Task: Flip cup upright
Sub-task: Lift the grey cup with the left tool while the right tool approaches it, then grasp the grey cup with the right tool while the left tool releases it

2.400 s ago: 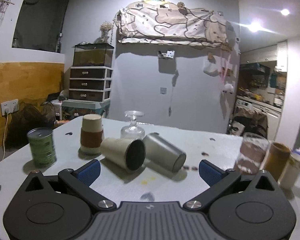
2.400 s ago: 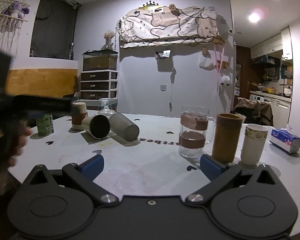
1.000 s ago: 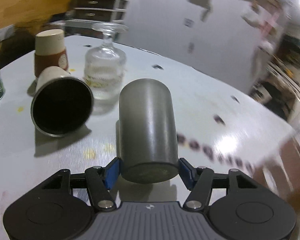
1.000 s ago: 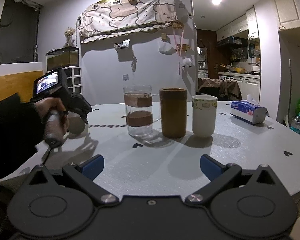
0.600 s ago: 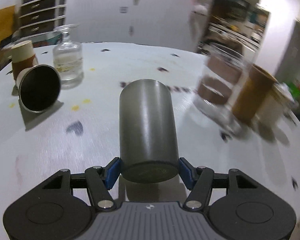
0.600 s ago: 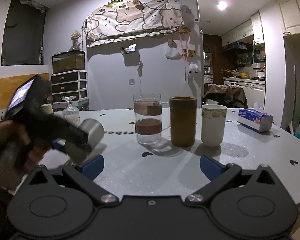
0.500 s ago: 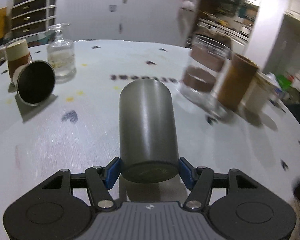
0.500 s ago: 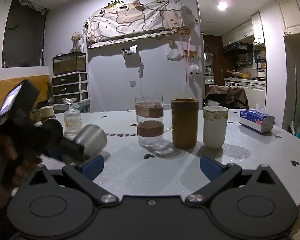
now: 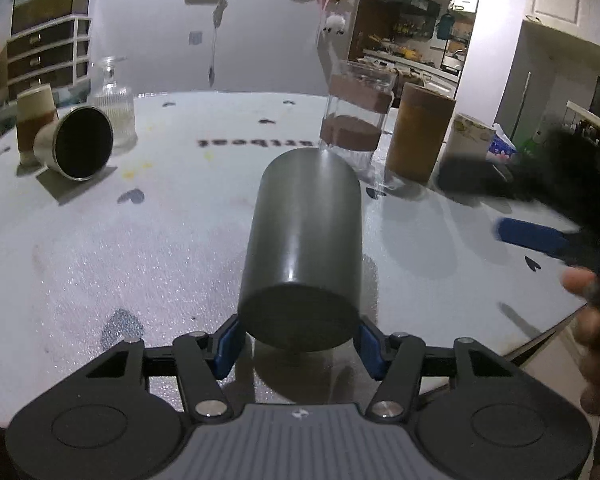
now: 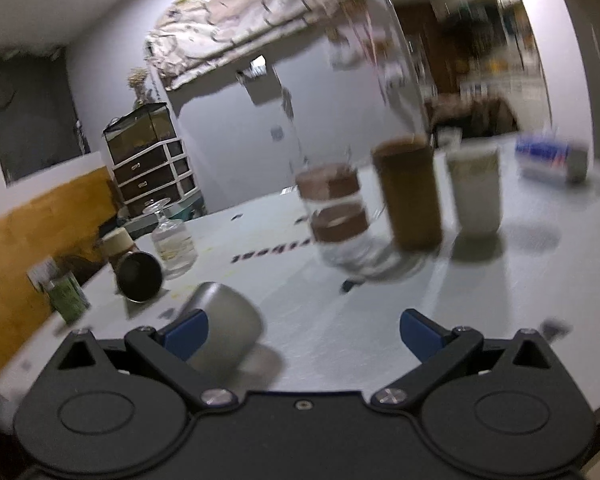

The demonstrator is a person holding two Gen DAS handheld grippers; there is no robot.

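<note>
Carried forward off the counter (image 9: 100, 240), grey cup (image 9: 304, 248) lies lengthwise in left claw (image 9: 298, 344), clamped at its base; right claw (image 10: 300, 332), wide open, apparently nears its far end.

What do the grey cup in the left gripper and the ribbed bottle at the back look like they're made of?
Grey cup: probably brushed metal, with a satin sheen and soft streak highlights; coated plastic is possible. Ribbed bottle: clear glass by its look, see-through with vertical ridges.
</note>
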